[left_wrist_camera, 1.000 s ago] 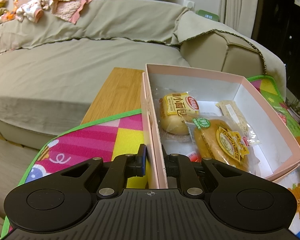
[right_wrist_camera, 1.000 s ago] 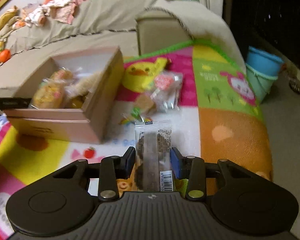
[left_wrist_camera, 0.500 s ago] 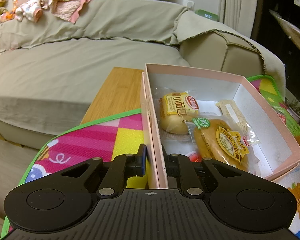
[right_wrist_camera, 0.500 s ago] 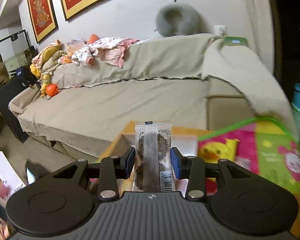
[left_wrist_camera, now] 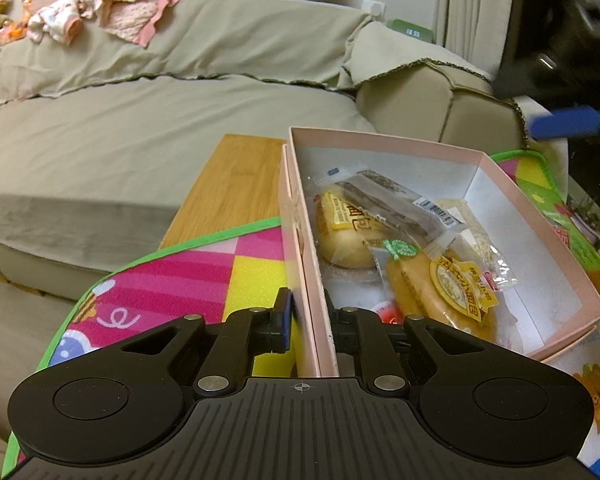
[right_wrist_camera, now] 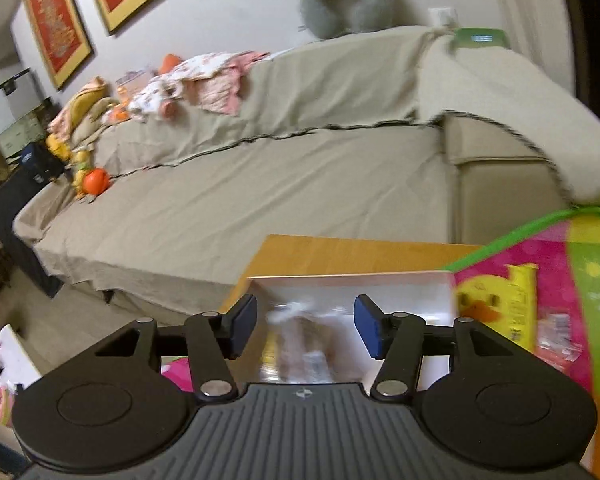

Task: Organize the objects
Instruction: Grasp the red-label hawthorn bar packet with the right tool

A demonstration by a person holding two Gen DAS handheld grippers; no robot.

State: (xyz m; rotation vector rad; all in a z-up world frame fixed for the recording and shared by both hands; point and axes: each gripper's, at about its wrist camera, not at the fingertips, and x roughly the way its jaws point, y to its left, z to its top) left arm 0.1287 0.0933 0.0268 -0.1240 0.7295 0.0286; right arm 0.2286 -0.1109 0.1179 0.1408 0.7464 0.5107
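A pink cardboard box [left_wrist_camera: 532, 216] sits on a colourful play mat [left_wrist_camera: 204, 272]. My left gripper [left_wrist_camera: 309, 320] is shut on the box's near left wall. Inside lie wrapped buns [left_wrist_camera: 440, 288] and a dark snack bar packet [left_wrist_camera: 396, 204] resting on top of them. My right gripper [right_wrist_camera: 306, 328] is open above the box [right_wrist_camera: 340, 280], with the blurred packet [right_wrist_camera: 300, 340] below and between its fingers. One blue pad of the right gripper shows at the upper right of the left wrist view [left_wrist_camera: 568, 122].
A wooden tabletop [left_wrist_camera: 236, 184] sticks out beyond the mat. A beige covered sofa [left_wrist_camera: 140, 120] stands behind, with clothes [left_wrist_camera: 100, 12] and toys on it. More wrapped snacks [right_wrist_camera: 556, 332] lie on the mat right of the box.
My right gripper opened and let go of the dark snack bar packet, which now lies in the box on the buns. My left gripper has kept its hold on the box wall.
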